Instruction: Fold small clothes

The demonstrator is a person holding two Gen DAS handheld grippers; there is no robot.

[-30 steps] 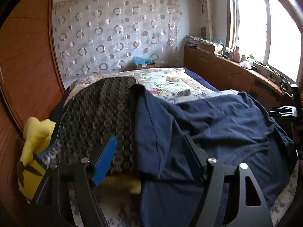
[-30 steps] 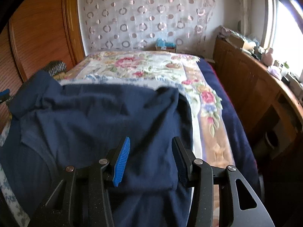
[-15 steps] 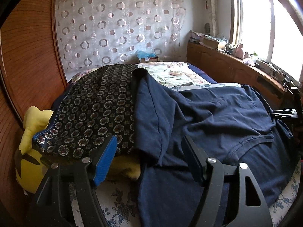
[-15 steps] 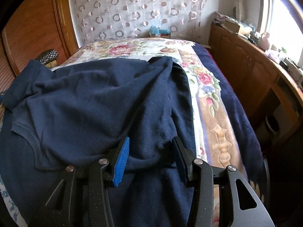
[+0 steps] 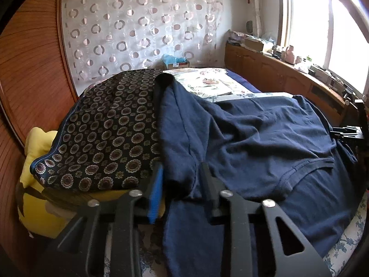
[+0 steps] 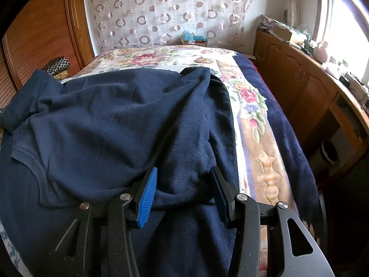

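A navy shirt (image 5: 265,138) lies spread over the bed, folded back on itself, with its neckline (image 5: 306,164) showing. My left gripper (image 5: 180,182) is closing its jaws on the shirt's left fold, and the bunched cloth fills the gap between the blue pad (image 5: 155,196) and the black finger. In the right wrist view the same navy shirt (image 6: 103,127) runs toward me. My right gripper (image 6: 183,191) is shut on a thick fold at the shirt's right side, with creases running in to both pads.
A dark pillow with a ring pattern (image 5: 103,133) lies on a yellow cushion (image 5: 34,147) left of the shirt. The floral bedspread (image 6: 251,106) shows at the right and far end. A wooden cabinet (image 6: 299,73) runs under the window, and a wooden panel (image 5: 27,69) stands at the left.
The left jaws have narrowed from wide apart to squeezing the shirt's left fold. Both views tipped and settled, so the shirt now lies flatter on the bed. The right jaws keep the same gap.
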